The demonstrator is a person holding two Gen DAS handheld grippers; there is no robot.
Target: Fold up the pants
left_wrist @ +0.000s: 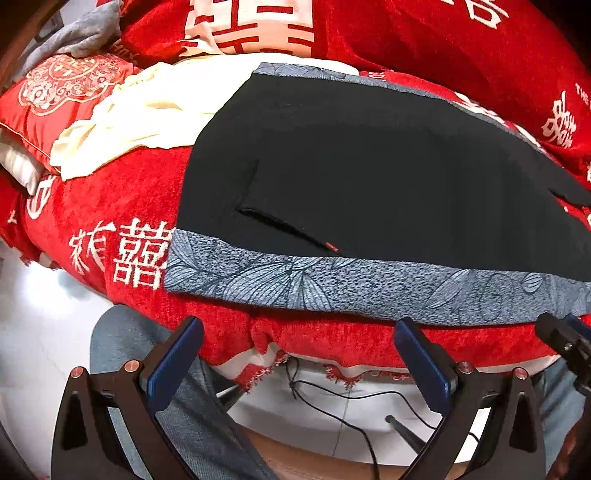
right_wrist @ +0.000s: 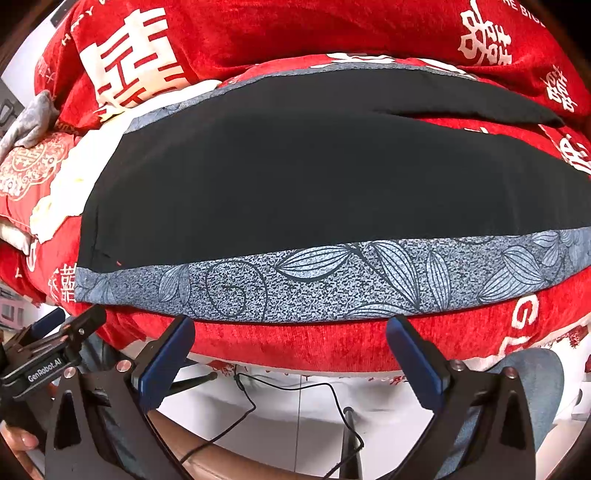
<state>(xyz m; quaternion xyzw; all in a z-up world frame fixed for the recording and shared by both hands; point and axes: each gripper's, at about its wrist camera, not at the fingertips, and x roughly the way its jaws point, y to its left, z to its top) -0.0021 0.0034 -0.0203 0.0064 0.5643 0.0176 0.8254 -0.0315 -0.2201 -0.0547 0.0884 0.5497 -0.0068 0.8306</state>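
Observation:
Black pants (left_wrist: 369, 166) with a grey leaf-print stripe (left_wrist: 332, 286) along the near side lie flat on a red bedspread (left_wrist: 110, 206). A pocket slit shows near the waist at the left. In the right wrist view the pants (right_wrist: 295, 177) spread wide, with one leg splitting off at the far right (right_wrist: 480, 107). My left gripper (left_wrist: 297, 332) is open and empty, just short of the stripe at the bed edge. My right gripper (right_wrist: 290, 330) is open and empty, just short of the stripe (right_wrist: 332, 280).
A cream garment (left_wrist: 140, 114) and a red pillow (left_wrist: 62, 92) lie left of the pants, with a grey cloth (left_wrist: 77, 31) behind. Below the bed edge are a white floor, black cables (left_wrist: 351, 402) and the person's jeans (left_wrist: 177, 406). The left gripper's body (right_wrist: 48, 354) shows at the left.

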